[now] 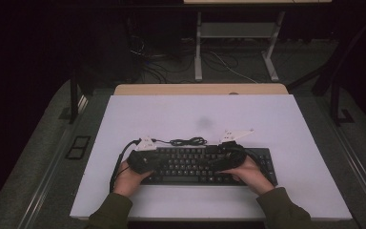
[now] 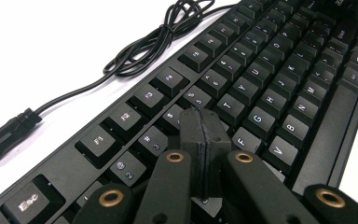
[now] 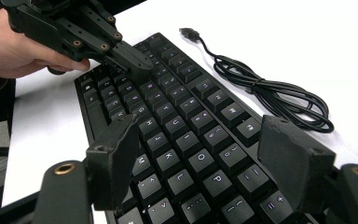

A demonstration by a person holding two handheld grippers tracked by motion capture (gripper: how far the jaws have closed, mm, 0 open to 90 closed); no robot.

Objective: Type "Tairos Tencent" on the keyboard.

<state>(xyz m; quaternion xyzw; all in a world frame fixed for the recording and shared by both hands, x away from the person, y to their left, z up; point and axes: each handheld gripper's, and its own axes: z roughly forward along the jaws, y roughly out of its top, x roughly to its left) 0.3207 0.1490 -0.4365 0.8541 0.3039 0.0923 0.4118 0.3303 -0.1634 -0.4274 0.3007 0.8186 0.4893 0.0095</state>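
A black keyboard [image 1: 205,164] lies on the near half of the white table [image 1: 200,114], its coiled cable [image 1: 188,141] just behind it. The left gripper [image 2: 200,128] has its jaws pressed together, tips over the number-row keys. The right gripper [image 3: 205,154] stands wide open above the keyboard's right-hand keys, holding nothing.

keyboard [image 1: 205,164]: black all over, with pale lettering on the keys; a few legends tinted pinkish
cable [image 3: 270,88]: black
table top [image 1: 200,114]: white, with a faint grey smudge
left gripper [image 2: 203,126]: black, brass-coloured rivets
right gripper [image 3: 200,163]: black; brass-coloured rivets
sleeves [image 1: 109,212]: olive green
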